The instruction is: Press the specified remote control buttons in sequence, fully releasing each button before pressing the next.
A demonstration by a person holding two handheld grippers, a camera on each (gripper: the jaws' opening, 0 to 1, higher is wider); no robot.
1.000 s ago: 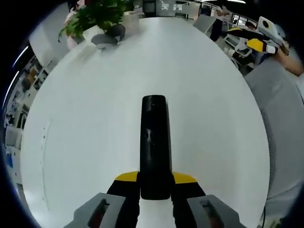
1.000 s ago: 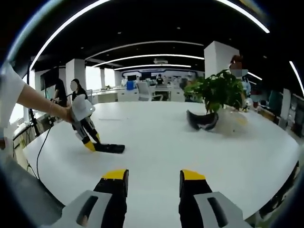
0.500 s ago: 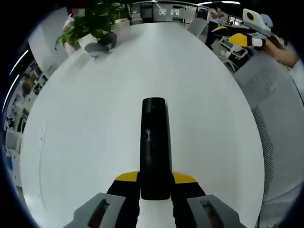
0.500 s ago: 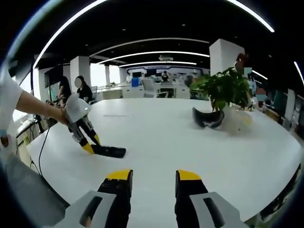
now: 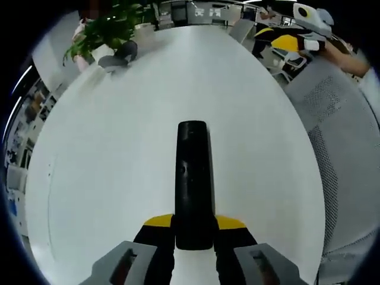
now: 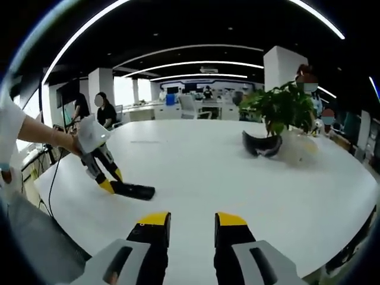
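Bright ceiling strips; fisheye-warped edges

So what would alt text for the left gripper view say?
A black remote lies on a white table, its near end clamped between the left gripper's yellow-tipped jaws. A plant stands at the far edge, and the right gripper hovers top right.

The remote control (image 5: 193,181) is long, thin and black. It lies flat on the white table (image 5: 119,148). In the left gripper view it points straight away, with its near end held between the two yellow-tipped jaws of the left gripper (image 5: 193,227). Its far end is rounded. Small buttons show faintly near its middle, but they are too dark to tell apart. In the right gripper view the same remote control (image 6: 134,190) looks small and lies near the table's left side.
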